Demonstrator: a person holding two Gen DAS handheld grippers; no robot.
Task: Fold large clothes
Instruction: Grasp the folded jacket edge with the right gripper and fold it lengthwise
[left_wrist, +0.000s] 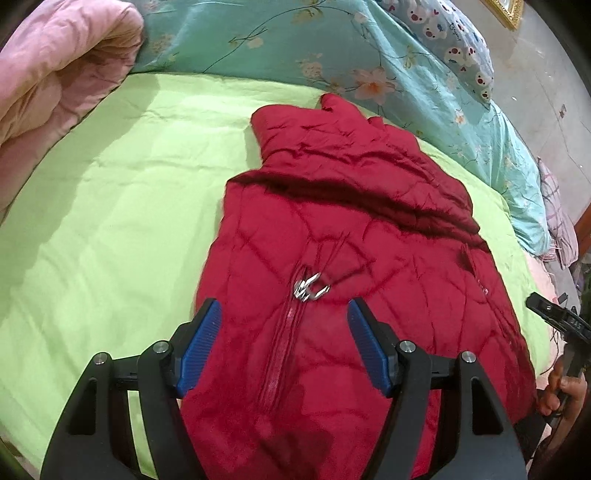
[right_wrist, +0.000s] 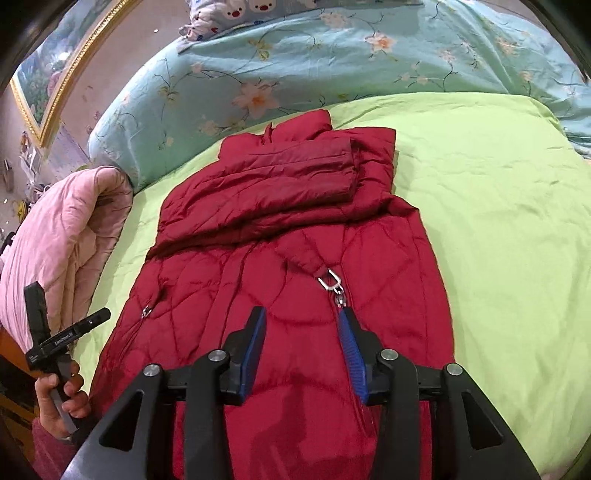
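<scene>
A dark red quilted jacket (left_wrist: 332, 221) (right_wrist: 295, 229) lies flat on the green sheet (left_wrist: 110, 203) (right_wrist: 498, 221), collar toward the far side. Its sleeves are folded across the chest. A silver zipper pull (left_wrist: 310, 288) (right_wrist: 332, 281) rests on the front seam. My left gripper (left_wrist: 284, 306) hovers over the lower front of the jacket, open, blue pads apart and nothing between them. My right gripper (right_wrist: 302, 314) hangs above the same area, open and narrower, with its right pad (right_wrist: 351, 343) just below the zipper pull. No fabric is pinched by either one.
A rolled pink quilt (left_wrist: 55, 81) (right_wrist: 70, 236) lies at the left of the bed. A teal floral quilt (left_wrist: 277, 40) (right_wrist: 332, 62) and a bear-print pillow (left_wrist: 454, 40) line the far side. A hand (right_wrist: 62, 398) (left_wrist: 565, 391) holds each gripper's handle near the bed edge.
</scene>
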